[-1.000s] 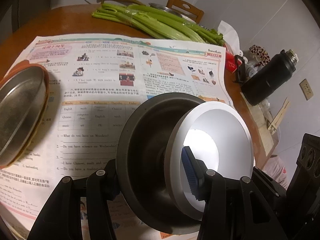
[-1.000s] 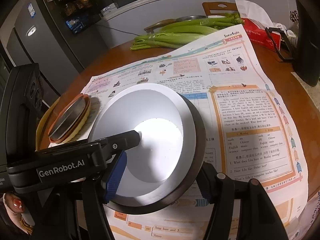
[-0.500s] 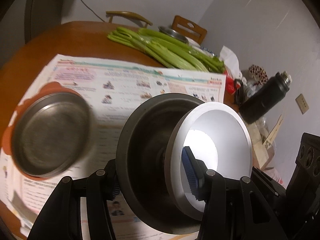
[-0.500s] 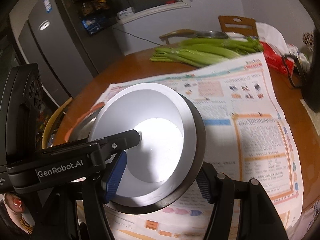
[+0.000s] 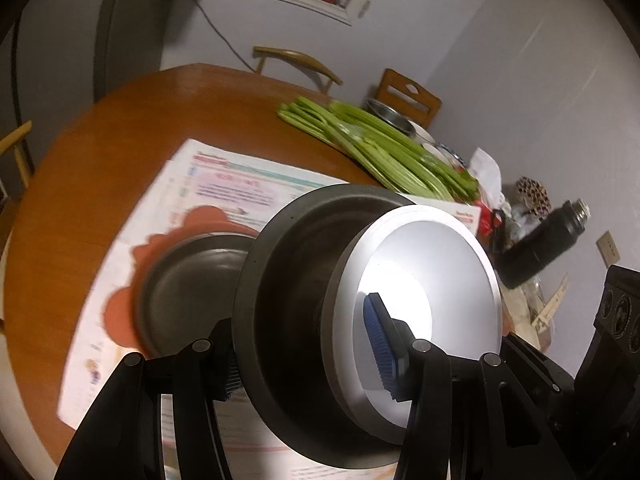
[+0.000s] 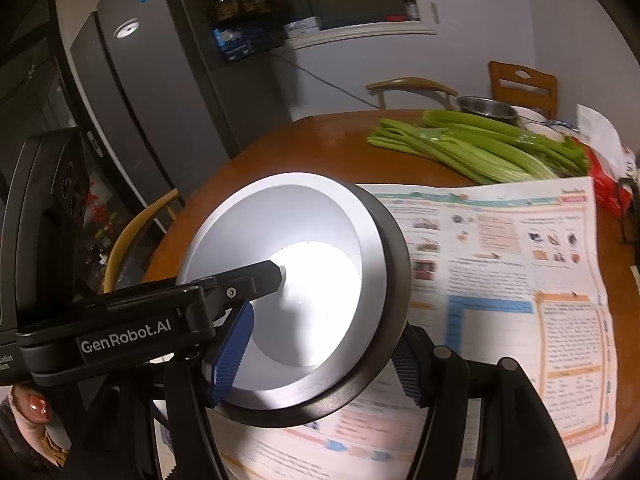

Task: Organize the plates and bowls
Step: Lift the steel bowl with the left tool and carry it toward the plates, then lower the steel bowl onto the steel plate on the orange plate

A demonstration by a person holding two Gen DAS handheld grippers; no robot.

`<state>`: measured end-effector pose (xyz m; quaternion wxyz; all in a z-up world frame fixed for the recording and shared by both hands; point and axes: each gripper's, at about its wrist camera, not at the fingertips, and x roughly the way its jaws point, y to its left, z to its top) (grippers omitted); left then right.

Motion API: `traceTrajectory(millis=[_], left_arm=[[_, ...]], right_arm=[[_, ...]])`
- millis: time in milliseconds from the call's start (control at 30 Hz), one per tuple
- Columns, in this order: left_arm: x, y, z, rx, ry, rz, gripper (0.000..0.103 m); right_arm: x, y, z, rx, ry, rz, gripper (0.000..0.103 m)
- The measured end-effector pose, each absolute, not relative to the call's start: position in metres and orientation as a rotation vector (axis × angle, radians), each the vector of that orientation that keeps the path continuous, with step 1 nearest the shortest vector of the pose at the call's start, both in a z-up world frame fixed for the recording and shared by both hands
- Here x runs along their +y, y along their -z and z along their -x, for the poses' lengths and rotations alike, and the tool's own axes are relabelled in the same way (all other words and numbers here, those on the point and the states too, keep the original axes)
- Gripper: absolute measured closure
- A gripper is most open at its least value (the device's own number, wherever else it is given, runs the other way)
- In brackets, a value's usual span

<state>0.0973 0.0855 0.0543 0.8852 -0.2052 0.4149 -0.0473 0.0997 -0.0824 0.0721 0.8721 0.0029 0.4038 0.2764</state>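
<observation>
Together, both grippers clamp the nested bowls above the newspaper.

Left gripper and right gripper each pinch the white bowl sitting inside the dark metal bowl, tilted on edge. Below lies a metal plate on an orange plate, on the newspaper.

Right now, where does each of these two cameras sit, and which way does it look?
Left wrist: rides the left gripper, looks along its fingers at nested bowls and table.
Right wrist: rides the right gripper, facing bowls, fridge; a hand shows.
Shared: bowls, celery, newspaper.
</observation>
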Motion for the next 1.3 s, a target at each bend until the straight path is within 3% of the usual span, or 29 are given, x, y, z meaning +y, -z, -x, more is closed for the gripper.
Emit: traceTrajectory(millis=[433, 1300], left_arm=[[0.144, -0.032, -0.103, 0.889, 0.040, 0.493, 0.049], [0.165, -0.002, -0.118, 0.935, 0.002, 0.521, 0.049]], right_arm=[[-0.023, -0.059, -0.115, 0.901, -0.634, 0.042, 0.038], [0.000, -0.035, -0.127, 0.952, -0.613, 0.081, 0.038]])
